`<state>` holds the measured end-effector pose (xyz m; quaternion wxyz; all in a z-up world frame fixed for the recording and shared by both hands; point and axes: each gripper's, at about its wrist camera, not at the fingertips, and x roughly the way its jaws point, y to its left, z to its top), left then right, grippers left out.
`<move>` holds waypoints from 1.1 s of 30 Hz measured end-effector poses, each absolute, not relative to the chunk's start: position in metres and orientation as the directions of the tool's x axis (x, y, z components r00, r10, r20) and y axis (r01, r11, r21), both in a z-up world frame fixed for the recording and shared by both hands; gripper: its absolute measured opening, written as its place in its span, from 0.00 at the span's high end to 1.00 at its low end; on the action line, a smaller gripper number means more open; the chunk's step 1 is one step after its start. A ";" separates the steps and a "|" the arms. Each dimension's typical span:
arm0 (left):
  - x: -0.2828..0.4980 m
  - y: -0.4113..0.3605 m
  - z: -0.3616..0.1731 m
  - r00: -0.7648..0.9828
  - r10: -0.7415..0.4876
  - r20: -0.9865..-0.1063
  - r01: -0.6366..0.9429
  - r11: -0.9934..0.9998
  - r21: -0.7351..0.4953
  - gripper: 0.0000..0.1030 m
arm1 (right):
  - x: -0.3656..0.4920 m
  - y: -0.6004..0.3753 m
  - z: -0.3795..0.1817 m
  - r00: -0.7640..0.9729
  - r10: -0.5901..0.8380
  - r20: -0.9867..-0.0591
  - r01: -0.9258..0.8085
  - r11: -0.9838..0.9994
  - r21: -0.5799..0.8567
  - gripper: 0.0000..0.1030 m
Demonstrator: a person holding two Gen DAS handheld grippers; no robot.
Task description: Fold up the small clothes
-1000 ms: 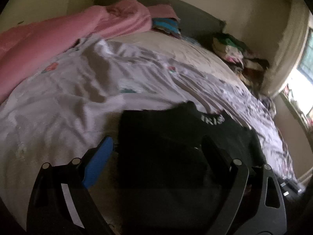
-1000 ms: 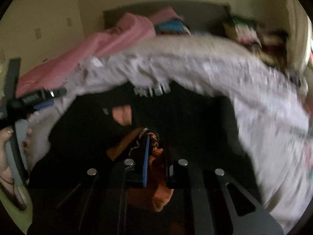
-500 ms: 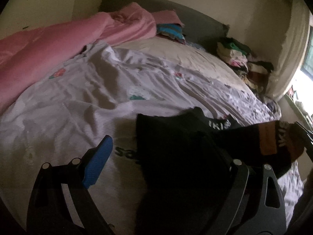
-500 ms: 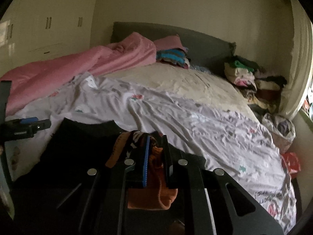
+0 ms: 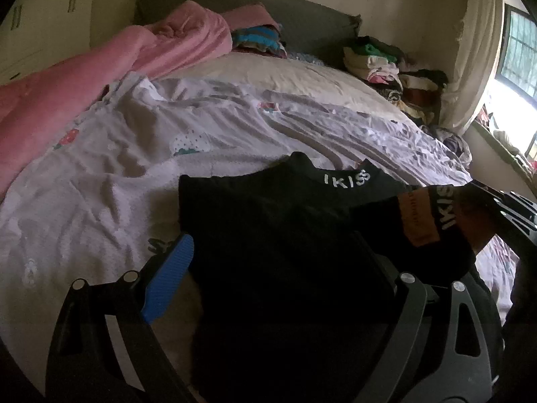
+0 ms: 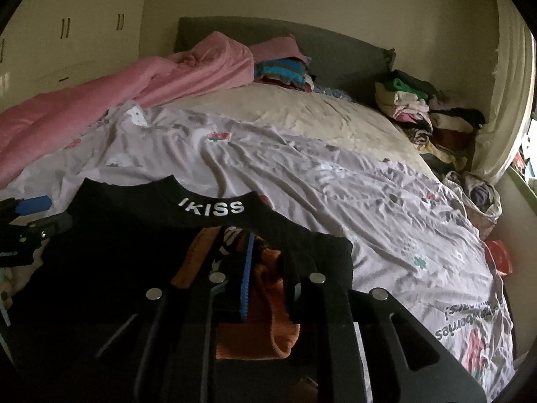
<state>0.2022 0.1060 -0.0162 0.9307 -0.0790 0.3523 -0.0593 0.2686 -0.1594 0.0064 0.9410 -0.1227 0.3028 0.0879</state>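
Note:
A black garment point(image 5: 268, 208) with a white IKISS waistband lies on the lilac printed sheet point(image 5: 100, 184). My left gripper point(image 5: 272, 245) stands open over its near left part, with the blue pad point(image 5: 167, 278) beside the cloth edge. My right gripper point(image 6: 268, 252) is shut on an orange-and-black fold point(image 6: 268, 319) of the garment; its jaws are opening slightly with the fabric still between them. From the left wrist that fold point(image 5: 416, 218) hangs lifted at the right edge, under the right gripper point(image 5: 503, 201). The left gripper point(image 6: 33, 215) shows at the far left of the right wrist view.
A pink blanket point(image 5: 84, 84) runs along the bed's left side. Folded clothes point(image 5: 255, 38) sit by the grey headboard point(image 5: 319, 16), and a larger clothes pile point(image 5: 386, 63) sits at the far right corner. A bag point(image 6: 480, 198) stands beside the bed's right edge.
The right gripper has carried the orange-banded fold leftward over the black garment. The IKISS waistband now lies flat and in plain sight. The right jaws' gap looks a little wider.

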 end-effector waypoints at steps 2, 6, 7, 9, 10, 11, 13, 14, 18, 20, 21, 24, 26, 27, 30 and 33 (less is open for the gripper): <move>0.203 0.105 -0.017 0.742 -0.168 -0.649 0.056 0.980 -0.190 0.18 | 0.268 -0.160 0.005 0.809 0.062 -0.584 -0.213 0.958 -0.193 0.77; 0.202 0.100 -0.018 0.745 -0.143 -0.652 0.052 0.986 -0.157 0.18 | 0.264 -0.164 0.006 0.813 0.067 -0.578 -0.208 0.961 -0.181 0.74; 0.202 0.098 -0.018 0.742 -0.148 -0.653 0.059 0.986 -0.157 0.18 | 0.262 -0.165 0.006 0.812 0.069 -0.579 -0.209 0.961 -0.179 0.72; 0.202 0.095 -0.020 0.738 -0.155 -0.657 0.067 0.985 -0.158 0.18 | 0.259 -0.165 0.004 0.807 0.078 -0.586 -0.220 0.960 -0.175 0.70; 0.202 0.094 -0.021 0.735 -0.158 -0.660 0.072 0.985 -0.156 0.18 | 0.257 -0.164 0.002 0.802 0.081 -0.592 -0.225 0.959 -0.173 0.68; 0.202 0.092 -0.022 0.730 -0.161 -0.664 0.078 0.985 -0.154 0.18 | 0.256 -0.163 0.000 0.795 0.086 -0.600 -0.232 0.958 -0.169 0.64; 0.203 0.087 -0.025 0.714 -0.182 -0.676 0.102 0.982 -0.157 0.19 | 0.253 -0.161 -0.007 0.773 0.105 -0.626 -0.255 0.955 -0.155 0.61; 0.203 0.086 -0.026 0.708 -0.190 -0.680 0.109 0.981 -0.160 0.25 | 0.251 -0.158 -0.011 0.761 0.114 -0.639 -0.267 0.952 -0.148 0.61; 0.206 0.078 -0.039 0.643 -0.239 -0.728 0.153 0.971 -0.183 0.56 | 0.246 -0.151 -0.024 0.711 0.167 -0.683 -0.312 0.945 -0.094 0.61; 0.209 0.078 -0.050 0.603 -0.243 -0.760 0.150 0.970 -0.192 0.60 | 0.244 -0.147 -0.030 0.686 0.192 -0.702 -0.331 0.941 -0.066 0.61; 0.211 0.079 -0.054 0.588 -0.241 -0.772 0.143 0.971 -0.193 0.61 | 0.243 -0.146 -0.033 0.676 0.199 -0.709 -0.337 0.940 -0.059 0.61; 0.212 0.088 -0.063 0.562 -0.259 -0.786 0.119 0.965 -0.232 0.61 | 0.244 -0.144 -0.045 0.640 0.193 -0.744 -0.342 0.938 -0.051 0.61; 0.210 0.093 -0.063 0.557 -0.274 -0.784 0.114 0.960 -0.255 0.61 | 0.248 -0.145 -0.057 0.610 0.174 -0.773 -0.335 0.941 -0.053 0.61; 0.210 0.094 -0.063 0.556 -0.275 -0.784 0.112 0.960 -0.257 0.61 | 0.249 -0.147 -0.063 0.603 0.157 -0.782 -0.326 0.943 -0.062 0.61; 0.209 0.093 -0.063 0.555 -0.275 -0.785 0.113 0.960 -0.256 0.61 | 0.257 -0.161 -0.077 0.581 0.152 -0.800 -0.282 0.959 -0.023 0.59; 0.208 0.093 -0.062 0.558 -0.268 -0.786 0.113 0.962 -0.248 0.61 | 0.256 -0.164 -0.076 0.584 0.158 -0.796 -0.269 0.963 -0.006 0.58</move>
